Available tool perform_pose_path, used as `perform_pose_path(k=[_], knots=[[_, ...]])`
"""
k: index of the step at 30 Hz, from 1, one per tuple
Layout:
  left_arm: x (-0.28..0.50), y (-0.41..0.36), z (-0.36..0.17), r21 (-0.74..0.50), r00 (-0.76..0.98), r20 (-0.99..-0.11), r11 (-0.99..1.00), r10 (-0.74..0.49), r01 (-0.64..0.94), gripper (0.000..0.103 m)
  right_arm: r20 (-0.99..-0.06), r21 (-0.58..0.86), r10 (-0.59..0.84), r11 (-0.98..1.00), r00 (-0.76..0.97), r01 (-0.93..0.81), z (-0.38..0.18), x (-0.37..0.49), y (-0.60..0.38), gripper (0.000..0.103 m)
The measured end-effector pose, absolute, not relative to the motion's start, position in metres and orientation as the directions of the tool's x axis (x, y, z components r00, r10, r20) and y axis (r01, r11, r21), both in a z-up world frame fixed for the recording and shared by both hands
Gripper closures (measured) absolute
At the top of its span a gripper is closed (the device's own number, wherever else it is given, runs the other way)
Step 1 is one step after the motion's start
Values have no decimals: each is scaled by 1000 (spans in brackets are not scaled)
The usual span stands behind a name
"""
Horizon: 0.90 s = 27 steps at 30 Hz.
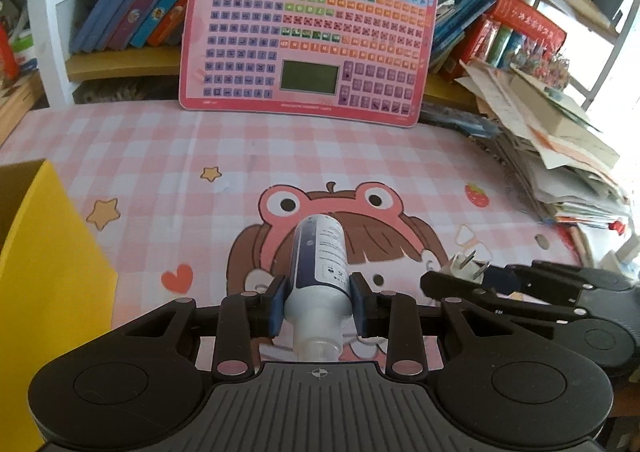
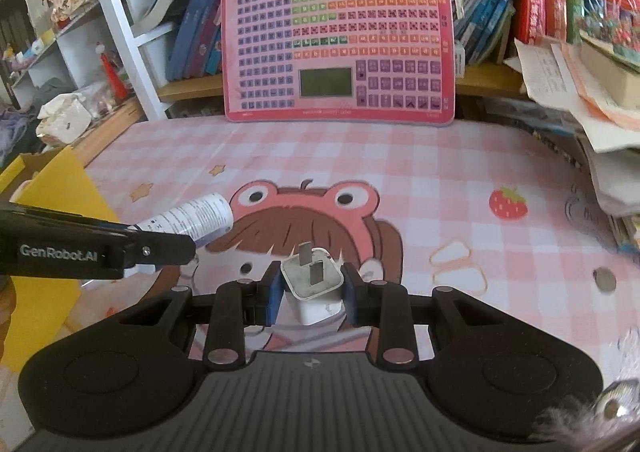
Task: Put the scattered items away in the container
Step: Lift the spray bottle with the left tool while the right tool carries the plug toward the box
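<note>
My left gripper (image 1: 319, 302) is shut on a white bottle (image 1: 320, 264) with a blue-and-white label, held above the pink checked mat with its base pointing away and its clear cap toward the camera. The right wrist view shows that bottle (image 2: 192, 218) sticking out of the left gripper (image 2: 160, 248) at the left. My right gripper (image 2: 312, 292) is shut on a white plug adapter (image 2: 314, 284), its two metal prongs pointing forward. In the left wrist view the adapter (image 1: 470, 264) shows at the right gripper's tip. A yellow box (image 1: 44, 272) stands at the left.
A pink keyboard toy (image 1: 308, 36) leans on a bookshelf at the back. A stack of papers and books (image 1: 560, 156) crowds the right side. A coin (image 2: 605, 279) and rubber bands (image 2: 460, 264) lie on the mat at right.
</note>
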<state>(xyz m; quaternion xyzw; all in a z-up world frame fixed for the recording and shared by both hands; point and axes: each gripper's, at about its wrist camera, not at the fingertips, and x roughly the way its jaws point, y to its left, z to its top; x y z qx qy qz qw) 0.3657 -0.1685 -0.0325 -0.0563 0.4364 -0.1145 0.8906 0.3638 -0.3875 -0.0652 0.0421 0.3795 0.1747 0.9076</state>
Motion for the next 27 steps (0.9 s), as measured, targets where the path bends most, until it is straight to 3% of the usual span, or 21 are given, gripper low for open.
perform_pose_path(k=[17, 27], knots=[[299, -146, -11, -346, 606, -709, 927, -359, 145, 72, -657, 191, 291, 957, 696, -221, -44, 296, -387, 74], [250, -132, 0, -387, 600, -670, 895, -437, 219, 72, -649, 167, 251, 968, 718, -188, -27, 243, -371, 74]])
